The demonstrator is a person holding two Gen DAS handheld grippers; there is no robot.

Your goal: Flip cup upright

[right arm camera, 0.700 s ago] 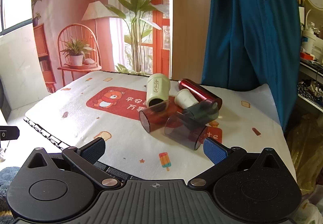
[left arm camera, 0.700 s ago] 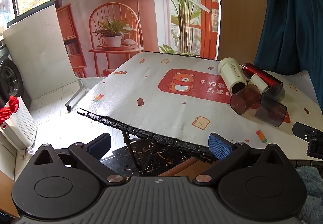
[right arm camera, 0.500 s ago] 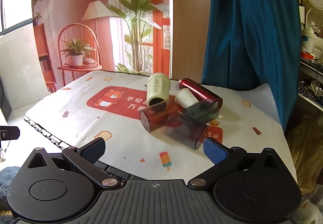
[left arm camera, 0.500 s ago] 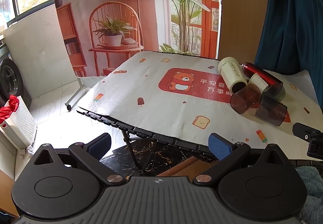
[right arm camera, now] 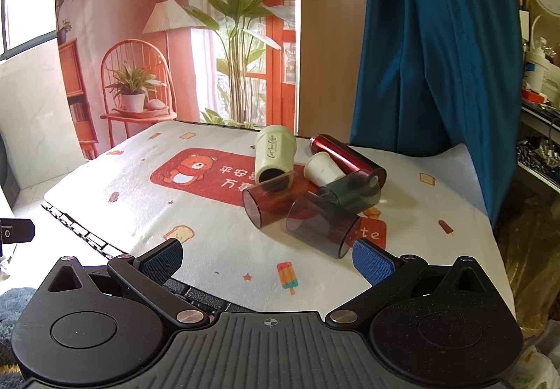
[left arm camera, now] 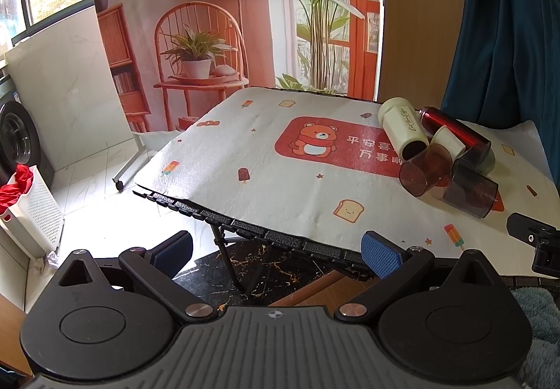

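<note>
Several cups lie on their sides in a heap on the table: a pale green cup (right arm camera: 274, 152), a small white cup (right arm camera: 322, 169), a metallic red cup (right arm camera: 344, 158), a brown translucent cup (right arm camera: 267, 200), a dark green translucent cup (right arm camera: 353, 194) and a grey translucent cup (right arm camera: 320, 226). The heap also shows at the right in the left wrist view, with the pale green cup (left arm camera: 402, 128) at its back. My right gripper (right arm camera: 267, 259) is open and empty, just short of the grey cup. My left gripper (left arm camera: 276, 250) is open and empty at the table's front edge, left of the heap.
The table (right arm camera: 122, 200) carries a white cloth with a red bear patch (right arm camera: 196, 166). A blue curtain (right arm camera: 430, 49) hangs behind at the right. A white laundry basket (left arm camera: 31, 210) stands on the floor at the left. Cluttered shelves (right arm camera: 539, 88) stand at the far right.
Both views have shifted very slightly; the cups lie as before and both grippers stay open.
</note>
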